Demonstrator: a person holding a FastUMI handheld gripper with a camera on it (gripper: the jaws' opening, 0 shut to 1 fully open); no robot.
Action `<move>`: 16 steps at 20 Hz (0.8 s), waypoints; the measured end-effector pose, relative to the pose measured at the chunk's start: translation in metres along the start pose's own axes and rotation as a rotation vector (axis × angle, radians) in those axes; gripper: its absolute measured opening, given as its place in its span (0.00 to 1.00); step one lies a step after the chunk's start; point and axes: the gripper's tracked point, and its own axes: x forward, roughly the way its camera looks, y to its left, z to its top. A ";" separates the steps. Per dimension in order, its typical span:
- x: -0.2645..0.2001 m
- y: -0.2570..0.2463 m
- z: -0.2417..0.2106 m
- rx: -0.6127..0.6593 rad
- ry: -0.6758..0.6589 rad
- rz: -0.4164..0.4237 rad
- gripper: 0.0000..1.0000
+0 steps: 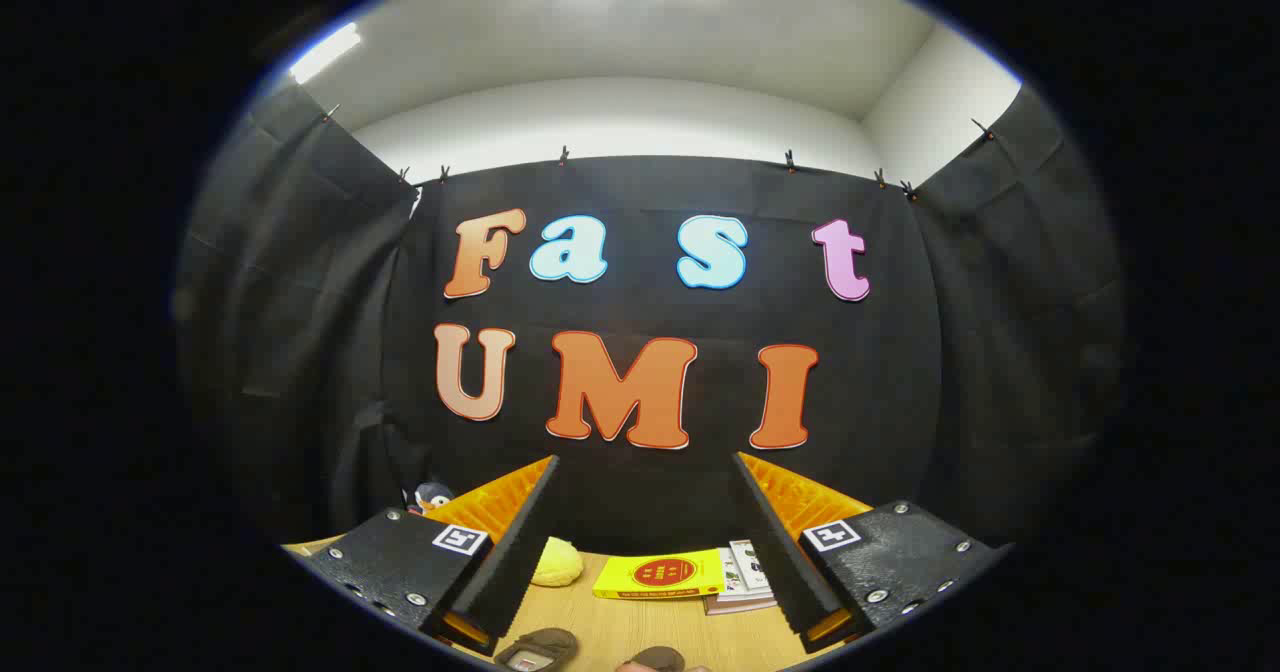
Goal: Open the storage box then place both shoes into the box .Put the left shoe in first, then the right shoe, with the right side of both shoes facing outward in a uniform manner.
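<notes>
The shoes were right down at the bottom, just under the fingers. One brown shoe [537,647] sat on the wooden table [600,627] just below the tip of the left finger [505,552], with what looked like a pale insole or label showing in its opening. The second shoe [658,659] was a bit to its right, roughly under the gap between the fingers, and only its top edge was visible, so I couldn't tell which was the left shoe and which the right. I couldn't make out a storage box anywhere in this shot.

The gripper [645,462] was spread wide open and had hold of nothing. The two fingers angled up and inward, with the right finger [785,552] mirroring the left one, and each carried a small square marker near its base. They were lifted clear of the table, pointing at the booth's black cloth wall [640,497] more than at the tabletop.

Further back on the table, between the fingers, lay a yellow book [660,575] flat on the wood, with a stack of other books or booklets [742,582] touching its right end. A yellow rounded soft thing [555,562] sat just beside the left finger, partly hidden behind it. Off past the left finger, against the cloth, a small plush toy [432,497] peeked out; looked like a penguin, but it was tiny and hard to be sure.
</notes>
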 end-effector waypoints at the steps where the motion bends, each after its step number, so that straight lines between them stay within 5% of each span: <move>1: 0.000 0.001 0.001 -0.011 -0.003 -0.003 0.99; 16: 0.009 0.043 0.007 -0.028 -0.005 0.046 0.99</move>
